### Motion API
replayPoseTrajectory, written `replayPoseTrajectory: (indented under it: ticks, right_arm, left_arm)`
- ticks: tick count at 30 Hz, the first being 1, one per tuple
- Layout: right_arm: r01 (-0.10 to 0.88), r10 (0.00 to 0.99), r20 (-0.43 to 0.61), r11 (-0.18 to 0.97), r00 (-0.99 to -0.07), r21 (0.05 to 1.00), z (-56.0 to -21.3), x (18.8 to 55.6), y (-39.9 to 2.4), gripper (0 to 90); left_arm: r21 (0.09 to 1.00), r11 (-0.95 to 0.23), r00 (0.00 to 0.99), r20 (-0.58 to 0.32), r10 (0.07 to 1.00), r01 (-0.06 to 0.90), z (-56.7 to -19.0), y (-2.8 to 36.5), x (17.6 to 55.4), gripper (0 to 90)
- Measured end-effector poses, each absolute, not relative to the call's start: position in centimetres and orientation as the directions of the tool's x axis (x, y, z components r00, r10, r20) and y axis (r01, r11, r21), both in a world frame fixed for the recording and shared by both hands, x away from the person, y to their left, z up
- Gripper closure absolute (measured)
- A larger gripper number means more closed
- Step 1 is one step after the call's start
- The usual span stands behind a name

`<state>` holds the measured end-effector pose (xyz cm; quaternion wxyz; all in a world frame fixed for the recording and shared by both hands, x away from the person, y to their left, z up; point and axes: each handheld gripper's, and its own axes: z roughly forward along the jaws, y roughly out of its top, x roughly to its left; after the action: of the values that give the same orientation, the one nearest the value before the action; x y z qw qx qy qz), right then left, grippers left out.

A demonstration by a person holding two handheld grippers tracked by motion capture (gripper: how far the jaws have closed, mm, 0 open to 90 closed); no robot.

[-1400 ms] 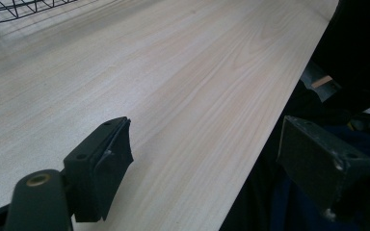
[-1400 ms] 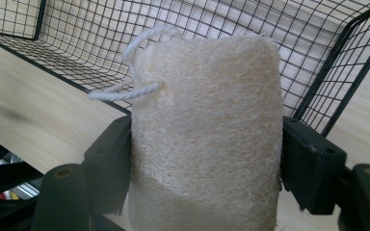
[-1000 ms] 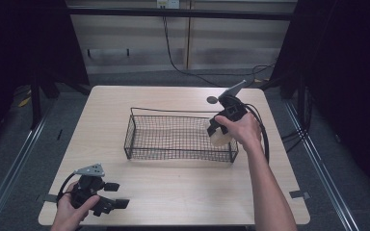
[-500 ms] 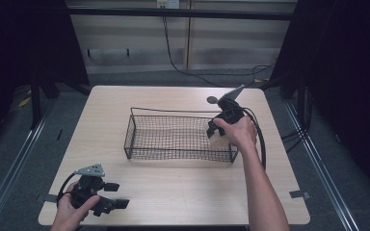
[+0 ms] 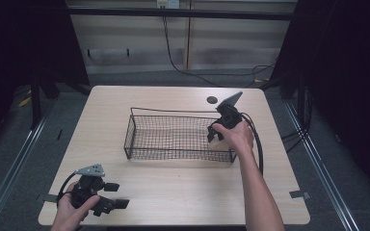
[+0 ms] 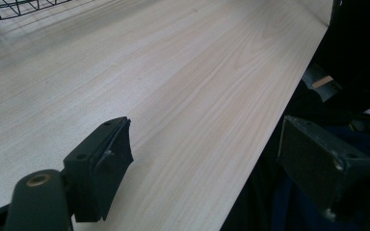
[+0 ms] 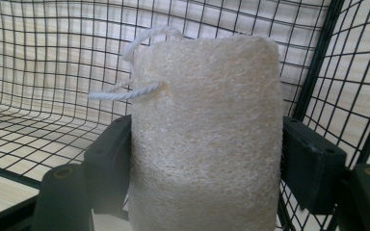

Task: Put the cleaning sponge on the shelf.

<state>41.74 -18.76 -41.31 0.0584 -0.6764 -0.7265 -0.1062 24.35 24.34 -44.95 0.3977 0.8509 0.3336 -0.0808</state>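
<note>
At the lower left of the high view the left tool (image 5: 107, 204) rests on the worktop (image 5: 183, 192), jaws wide apart and empty. Farther up, right of centre, the right tool (image 5: 213, 136) grips a pale loofah pad (image 7: 204, 139) with a white cord loop, half-closed on its sides, inside the wire basket's (image 5: 139, 134) right end. The placing step looks nearly done; next comes letting go, then lifting clear. No readable writing.
</note>
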Motion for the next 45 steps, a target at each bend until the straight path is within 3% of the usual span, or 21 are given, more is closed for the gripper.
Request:
replayPoseTrajectory:
  ticks: [45]
  right_arm:
    - [0.999, 0.988, 0.157, -0.01, 0.005, 0.034, -44.1, 41.5, -17.9, 25.6]
  left_arm:
    - [0.625, -0.465, 0.768, -0.401, 0.499, 0.628, -44.8, 24.4, 24.3, 18.9]
